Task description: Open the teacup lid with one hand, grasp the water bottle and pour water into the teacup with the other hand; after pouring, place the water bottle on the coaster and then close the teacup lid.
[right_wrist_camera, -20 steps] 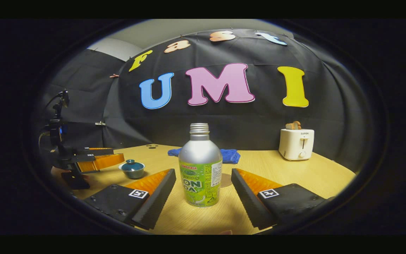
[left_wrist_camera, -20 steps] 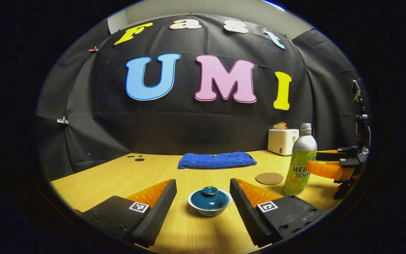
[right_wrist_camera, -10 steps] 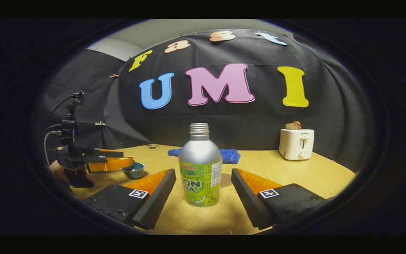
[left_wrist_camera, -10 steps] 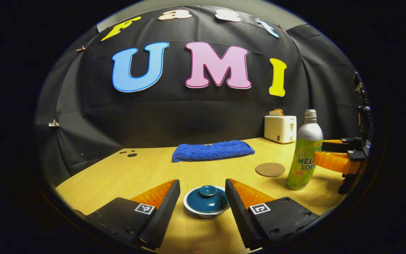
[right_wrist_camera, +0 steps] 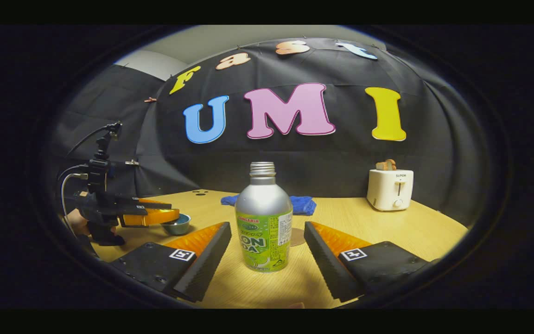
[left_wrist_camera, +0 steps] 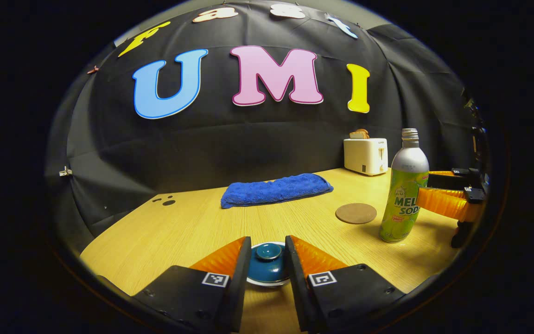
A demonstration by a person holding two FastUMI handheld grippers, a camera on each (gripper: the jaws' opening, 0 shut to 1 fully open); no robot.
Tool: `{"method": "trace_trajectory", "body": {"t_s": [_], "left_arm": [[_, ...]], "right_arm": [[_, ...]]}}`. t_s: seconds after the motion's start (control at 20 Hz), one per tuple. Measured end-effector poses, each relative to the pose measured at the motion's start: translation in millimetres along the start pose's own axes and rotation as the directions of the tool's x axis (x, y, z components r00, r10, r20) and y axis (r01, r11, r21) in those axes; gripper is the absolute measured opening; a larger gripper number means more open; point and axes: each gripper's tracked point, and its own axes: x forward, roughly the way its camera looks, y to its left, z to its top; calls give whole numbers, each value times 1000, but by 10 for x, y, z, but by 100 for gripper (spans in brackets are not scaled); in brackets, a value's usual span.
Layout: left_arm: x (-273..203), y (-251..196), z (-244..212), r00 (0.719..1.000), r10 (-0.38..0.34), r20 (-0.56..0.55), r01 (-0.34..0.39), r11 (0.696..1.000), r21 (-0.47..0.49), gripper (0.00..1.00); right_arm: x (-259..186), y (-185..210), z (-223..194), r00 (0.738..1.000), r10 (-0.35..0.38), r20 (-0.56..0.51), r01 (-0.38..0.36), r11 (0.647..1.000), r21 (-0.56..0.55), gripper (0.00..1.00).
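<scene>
Now L tongs (left_wrist_camera: 268, 260) narrowed round teacup lid (left_wrist_camera: 267, 263), contact unclear; R tongs (right_wrist_camera: 267, 248) spread, flanking bottle (right_wrist_camera: 263, 222).

We are advancing the left tongs (left_wrist_camera: 268, 266) over the teacup (left_wrist_camera: 267, 273) and narrowing the jaws: fingers (left_wrist_camera: 241, 273) now flanking the lid (left_wrist_camera: 268, 262) closely, where a second ago they were standing wide and short of it.

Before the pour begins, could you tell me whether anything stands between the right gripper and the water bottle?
Nothing visible does. In the right gripper view the water bottle stands upright on the table, straight ahead of the open right gripper, with bare wood between its fingers and the bottle. The coaster lies apart, beside the bottle.
</scene>
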Motion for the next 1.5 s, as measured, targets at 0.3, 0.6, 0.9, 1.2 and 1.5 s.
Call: {"method": "trace_trajectory", "body": {"t_s": [0.3,0.6,0.9,1.2,1.5], "left_arm": [[0,-3,11,1000,-1,8,1,1000,-4,35],[-160,161,154,990,62,125,-50,994,-95,34],[-333,281,501,974,83,209,-35,974,-222,33],[-582,568,701,957,82,279,30,926,-376,33],[-817,834,788,948,68,311,78,898,-433,33]], "right_arm": [[-5,-8,6,1000,3,-1,-3,1000,0,99],[25,-1,2,1000,3,-3,-3,1000,0,98],[155,-19,-9,999,-35,-10,35,999,0,98],[281,30,-14,999,-38,-10,38,999,-1,81],[462,25,20,995,-93,-41,81,967,-241,78]]}}
